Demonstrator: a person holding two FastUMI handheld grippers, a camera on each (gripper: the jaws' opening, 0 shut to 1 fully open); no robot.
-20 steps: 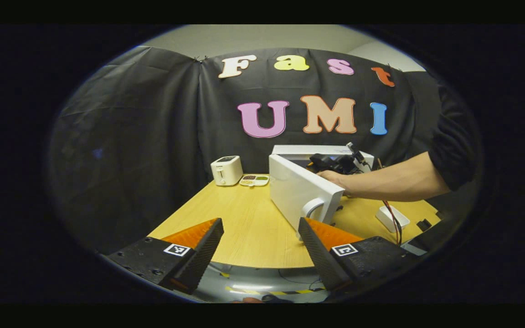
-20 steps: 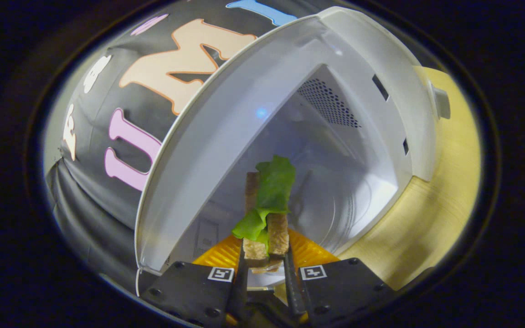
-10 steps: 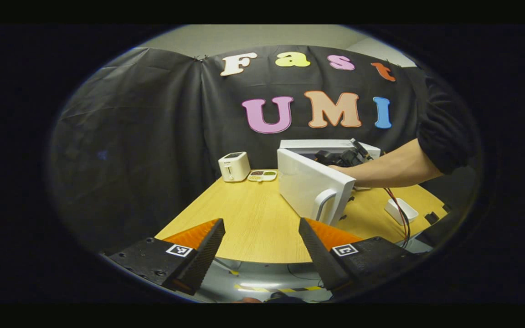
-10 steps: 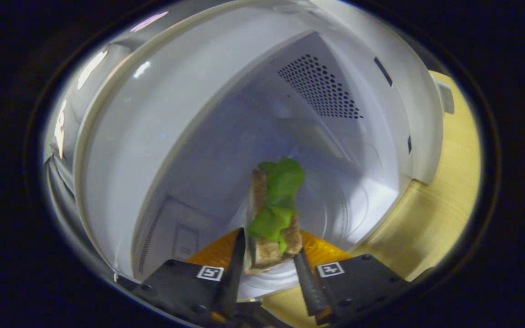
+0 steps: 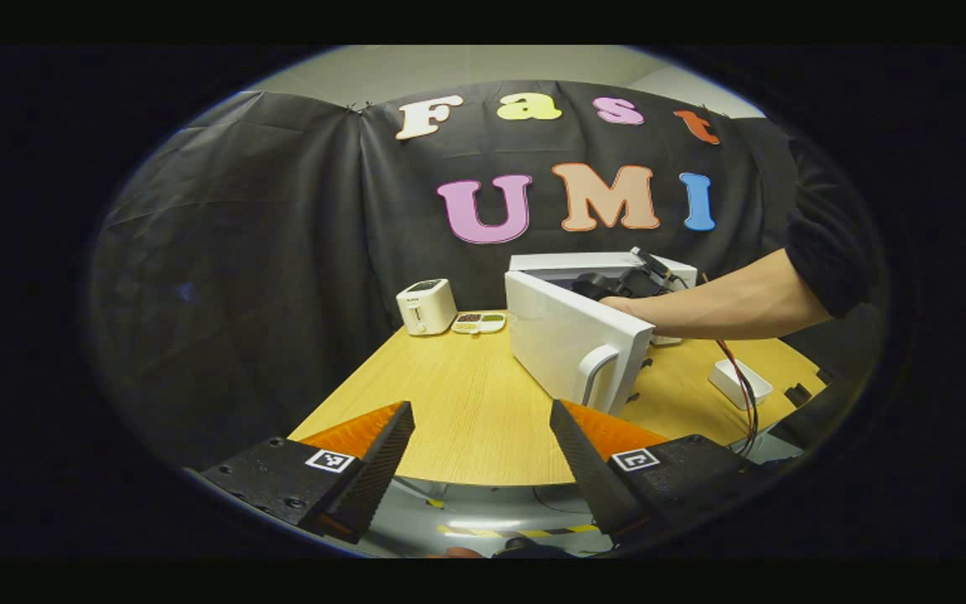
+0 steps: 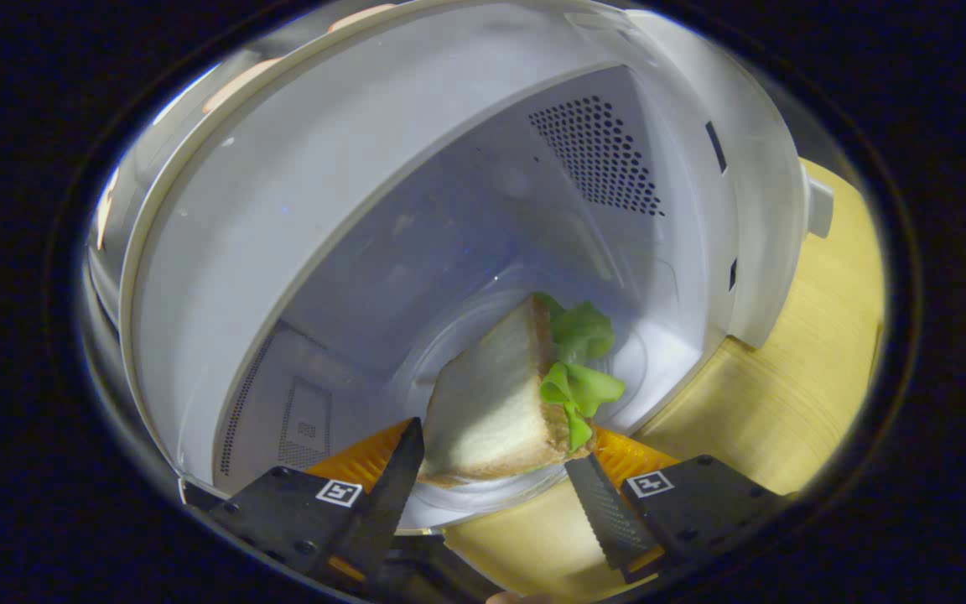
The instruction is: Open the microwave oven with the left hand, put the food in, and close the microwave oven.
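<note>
The right gripper [image 6: 491, 470] has its fingers spread, the sandwich [image 6: 504, 394] lying loose between them on the glass plate [image 6: 449, 503] inside the oven [image 6: 298, 218]. The left gripper [image 5: 479, 457], fingers apart and empty, hangs back from the table [image 5: 458, 403]; the door [image 5: 571, 340] stands open at its 1 o'clock. Opening and loading look done; withdrawing and closing remain
</note>
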